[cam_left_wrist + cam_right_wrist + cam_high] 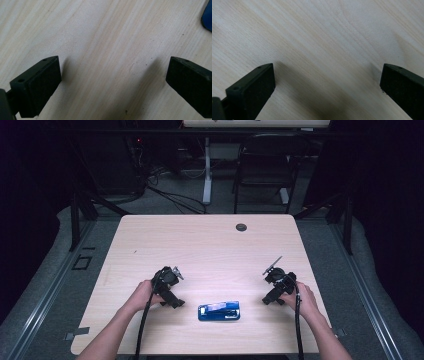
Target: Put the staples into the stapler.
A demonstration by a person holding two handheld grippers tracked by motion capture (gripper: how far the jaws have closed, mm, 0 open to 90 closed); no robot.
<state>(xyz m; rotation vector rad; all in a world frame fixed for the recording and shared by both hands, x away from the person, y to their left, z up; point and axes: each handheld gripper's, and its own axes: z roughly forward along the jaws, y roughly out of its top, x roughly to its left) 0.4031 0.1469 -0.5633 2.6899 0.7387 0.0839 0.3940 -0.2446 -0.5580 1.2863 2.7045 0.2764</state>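
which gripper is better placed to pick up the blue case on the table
Probably the left. The left gripper sits closer to the blue case, jaws open, and a corner of the case shows at the edge of the left gripper view. The right gripper, also open, sits a little farther off.

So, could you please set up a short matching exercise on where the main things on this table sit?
Things:
1. left claw
2. right claw
3. blue case
4. dark round grommet

Places:
A. near the table's far edge
B. lying flat between the two claws
C. left of the blue case, open
D. right of the blue case, open

Pairs: 1-C, 2-D, 3-B, 4-A
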